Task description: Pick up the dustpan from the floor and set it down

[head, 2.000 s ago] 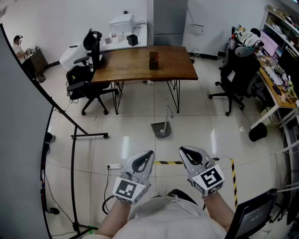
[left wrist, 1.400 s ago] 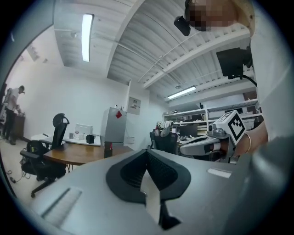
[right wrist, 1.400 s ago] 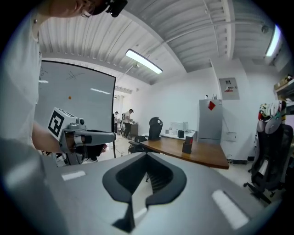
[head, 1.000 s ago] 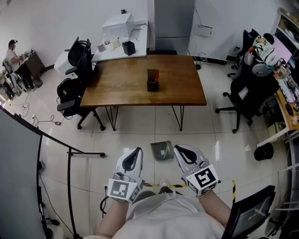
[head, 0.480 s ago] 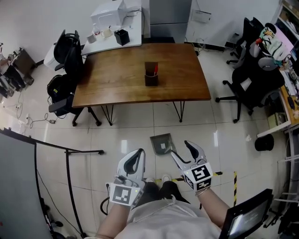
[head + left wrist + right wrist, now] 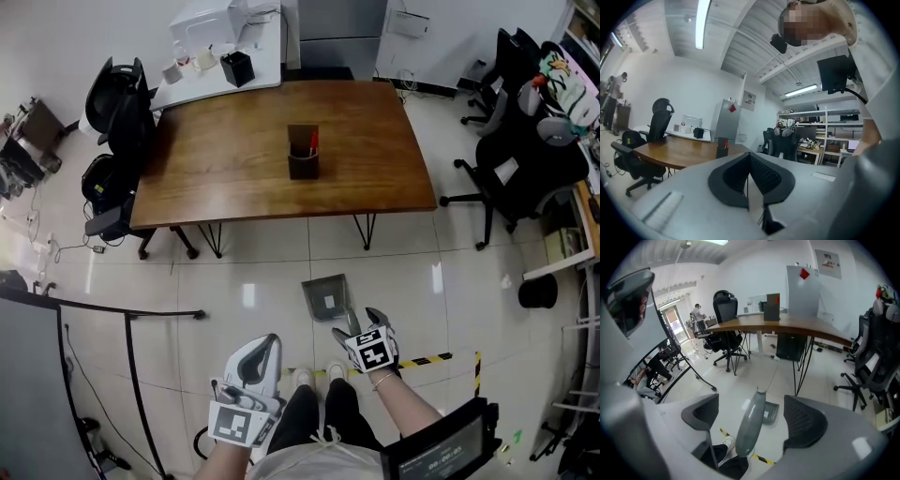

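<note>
A grey dustpan (image 6: 327,297) lies on the white tile floor in front of the wooden table, its handle rising toward me. In the head view my right gripper (image 6: 357,324) hangs low over that handle. The right gripper view shows the long grey handle (image 6: 751,427) standing between the two jaws, the pan (image 6: 770,411) beyond it. The jaws are opening and the pads stand apart from the handle. My left gripper (image 6: 263,352) hangs at the lower left, shut with nothing in it; in its own view the left gripper (image 6: 749,157) points level toward the table.
The wooden table (image 6: 234,159) with a dark pen holder (image 6: 303,153) stands just beyond the dustpan. Black office chairs (image 6: 511,159) sit at the right and far left. A black stand's legs (image 6: 131,310) cross the floor at left. Yellow-black tape (image 6: 427,360) and my shoes (image 6: 319,375) lie below the pan.
I have come closer to the dustpan. My right gripper dropped down over the handle, tilted downward and went from shut to open. The left gripper sank a little and stayed shut.
</note>
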Demonstrator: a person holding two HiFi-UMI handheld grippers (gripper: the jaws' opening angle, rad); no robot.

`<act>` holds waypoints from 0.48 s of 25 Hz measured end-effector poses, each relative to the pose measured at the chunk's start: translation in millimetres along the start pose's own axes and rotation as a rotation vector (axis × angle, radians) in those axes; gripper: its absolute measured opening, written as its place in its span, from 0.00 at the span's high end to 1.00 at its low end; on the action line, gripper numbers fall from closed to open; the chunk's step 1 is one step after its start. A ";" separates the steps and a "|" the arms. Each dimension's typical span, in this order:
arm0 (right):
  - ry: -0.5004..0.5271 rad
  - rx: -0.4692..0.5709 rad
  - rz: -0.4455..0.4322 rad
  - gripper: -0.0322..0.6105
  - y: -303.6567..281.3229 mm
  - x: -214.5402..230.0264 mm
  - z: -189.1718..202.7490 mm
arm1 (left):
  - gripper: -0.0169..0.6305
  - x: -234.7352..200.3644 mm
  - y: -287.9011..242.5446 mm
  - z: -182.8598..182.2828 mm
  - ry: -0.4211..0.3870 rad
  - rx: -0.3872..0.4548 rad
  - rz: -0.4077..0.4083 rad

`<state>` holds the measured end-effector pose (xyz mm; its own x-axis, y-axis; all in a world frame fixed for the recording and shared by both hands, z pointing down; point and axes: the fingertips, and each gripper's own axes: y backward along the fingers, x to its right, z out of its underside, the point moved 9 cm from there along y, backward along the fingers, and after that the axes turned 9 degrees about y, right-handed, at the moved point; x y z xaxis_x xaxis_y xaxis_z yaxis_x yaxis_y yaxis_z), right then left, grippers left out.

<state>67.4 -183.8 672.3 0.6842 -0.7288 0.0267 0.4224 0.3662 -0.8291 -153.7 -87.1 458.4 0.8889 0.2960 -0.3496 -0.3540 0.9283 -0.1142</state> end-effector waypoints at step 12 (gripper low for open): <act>-0.119 -0.314 -0.041 0.92 -61.1 9.9 35.5 | 0.95 -22.5 -3.3 28.2 0.056 -0.057 -0.040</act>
<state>69.5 -192.9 743.0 0.7430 -0.6596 0.1137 0.2601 0.1281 -0.9570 -164.2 -90.5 492.9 0.8856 0.2443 -0.3949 -0.3359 0.9242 -0.1816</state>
